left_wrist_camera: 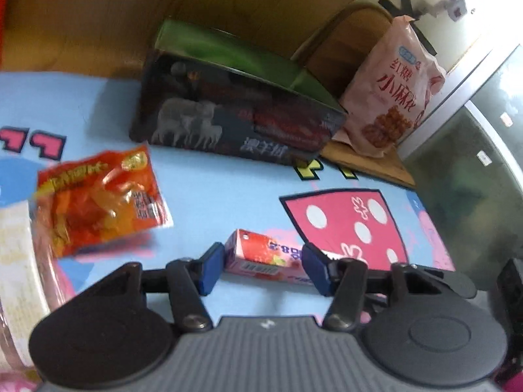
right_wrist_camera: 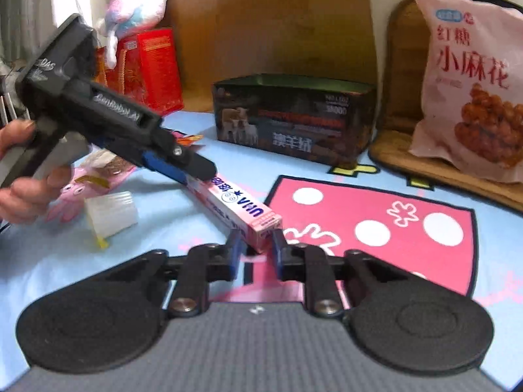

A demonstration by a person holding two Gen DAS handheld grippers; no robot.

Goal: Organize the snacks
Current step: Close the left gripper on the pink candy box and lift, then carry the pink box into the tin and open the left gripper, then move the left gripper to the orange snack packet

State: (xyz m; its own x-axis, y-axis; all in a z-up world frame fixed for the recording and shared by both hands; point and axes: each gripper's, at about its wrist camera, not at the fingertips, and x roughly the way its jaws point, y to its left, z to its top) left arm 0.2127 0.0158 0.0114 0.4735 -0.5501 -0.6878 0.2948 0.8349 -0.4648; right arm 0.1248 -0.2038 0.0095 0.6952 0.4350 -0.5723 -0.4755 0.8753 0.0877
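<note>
Our right tongs grip one end of the pink candy box; only this view shows our left tongs closed on the other end. The left view alone shows the orange packet.

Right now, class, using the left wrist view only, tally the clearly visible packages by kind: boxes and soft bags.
Boxes: 2 (pink candy box, dark open box)
Soft bags: 2 (orange-red packet, pink bag)
Total: 4
Not counted: a white item at the left edge, too blurred to class.
</note>
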